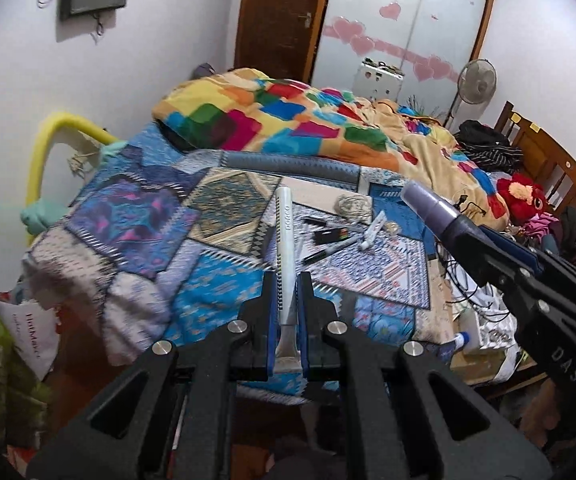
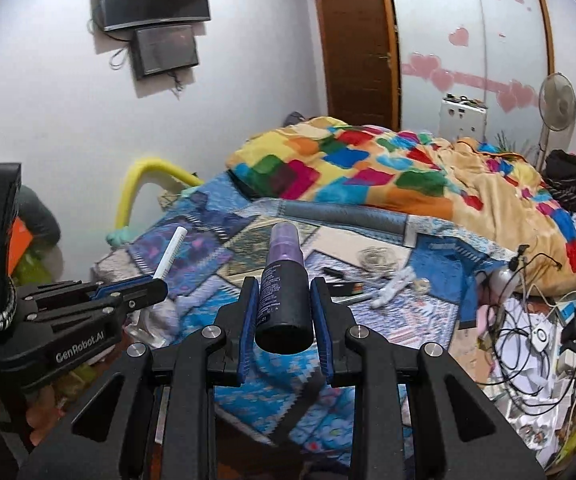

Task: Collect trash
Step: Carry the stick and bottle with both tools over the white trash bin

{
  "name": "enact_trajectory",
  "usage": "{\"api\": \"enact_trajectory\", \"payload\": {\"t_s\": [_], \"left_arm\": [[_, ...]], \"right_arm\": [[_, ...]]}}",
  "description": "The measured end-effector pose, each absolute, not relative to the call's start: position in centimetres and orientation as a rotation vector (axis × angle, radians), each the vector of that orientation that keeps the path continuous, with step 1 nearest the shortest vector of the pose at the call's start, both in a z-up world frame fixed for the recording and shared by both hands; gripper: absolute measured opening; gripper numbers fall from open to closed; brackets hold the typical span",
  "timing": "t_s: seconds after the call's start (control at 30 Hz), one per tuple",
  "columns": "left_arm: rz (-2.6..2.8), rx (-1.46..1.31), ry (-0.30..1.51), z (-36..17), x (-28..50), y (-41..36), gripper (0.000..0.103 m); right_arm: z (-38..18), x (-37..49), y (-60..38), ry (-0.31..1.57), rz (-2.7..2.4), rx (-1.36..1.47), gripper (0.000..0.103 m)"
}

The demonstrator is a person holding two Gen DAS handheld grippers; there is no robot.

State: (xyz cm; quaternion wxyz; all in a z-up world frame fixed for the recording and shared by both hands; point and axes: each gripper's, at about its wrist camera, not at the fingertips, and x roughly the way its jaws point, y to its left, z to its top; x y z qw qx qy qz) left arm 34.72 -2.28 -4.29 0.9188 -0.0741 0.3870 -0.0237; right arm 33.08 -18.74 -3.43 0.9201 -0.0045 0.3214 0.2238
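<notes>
A slim white squeeze tube [image 1: 286, 256] is clamped between the narrow jaws of the left gripper [image 1: 287, 312], above the near edge of the blue patchwork bedspread [image 1: 216, 292]. A dark spray bottle with a purple cap [image 2: 284, 288] is gripped by the right gripper [image 2: 284, 308], also raised over that bedspread. Pens and a small white tube [image 1: 372, 230] are left lying on the bedspread's middle.

Bedspread [image 1: 224, 288] open ahead (cables [image 2: 528, 320] rightward).

L gripper [image 1: 287, 276] clamps white tube [image 1: 285, 240]; R gripper [image 1: 462, 236] clamps purple bottle [image 1: 428, 202].
</notes>
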Motion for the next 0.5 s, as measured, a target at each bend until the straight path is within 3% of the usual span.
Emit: {"api": "enact_trajectory", "payload": {"t_s": [0.5], "left_arm": [[0.109, -0.171, 0.803, -6.7, 24.1, 7.9, 0.008]], "right_arm": [[-5.4, 26.9, -8.9, 0.716, 0.643, -0.074, 0.024]]}}
